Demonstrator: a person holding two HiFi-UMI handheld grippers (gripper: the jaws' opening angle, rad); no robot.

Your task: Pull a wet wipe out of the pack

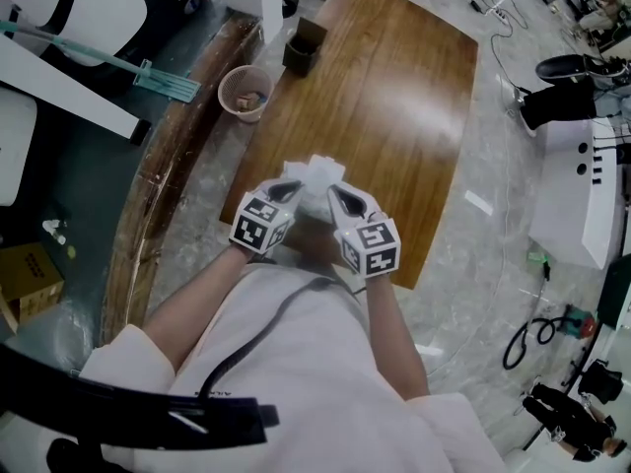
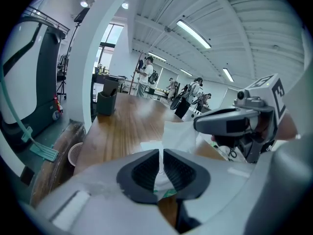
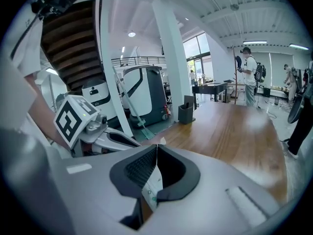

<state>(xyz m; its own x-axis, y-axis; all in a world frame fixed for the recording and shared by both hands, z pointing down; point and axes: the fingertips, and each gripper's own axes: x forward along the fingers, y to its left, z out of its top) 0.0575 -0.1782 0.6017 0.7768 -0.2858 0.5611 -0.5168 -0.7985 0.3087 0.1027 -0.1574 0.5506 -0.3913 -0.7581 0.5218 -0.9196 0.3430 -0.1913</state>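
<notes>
Over the near end of the wooden table point(image 1: 394, 87), a white wet wipe point(image 1: 317, 170) stands bunched up between my two grippers. My left gripper point(image 1: 293, 187) is at its left. In the left gripper view, the left gripper point(image 2: 160, 158) has a narrow gap between its jaws. The wipe point(image 2: 178, 131) shows through the gap, and the green-printed pack point(image 2: 168, 193) sits below. My right gripper point(image 1: 335, 193) is shut on a thin edge of the wipe. In the right gripper view, the right gripper point(image 3: 156, 153) has the pack point(image 3: 152, 190) hanging under it. Most of the pack is hidden.
A small pale basket point(image 1: 245, 92) stands at the table's left edge, and a black bin point(image 1: 304, 47) is on the far left corner. A teal mop point(image 1: 148, 75) lies at the left. Cables point(image 1: 527, 338) trail on the floor at the right. People stand far off point(image 2: 144, 75).
</notes>
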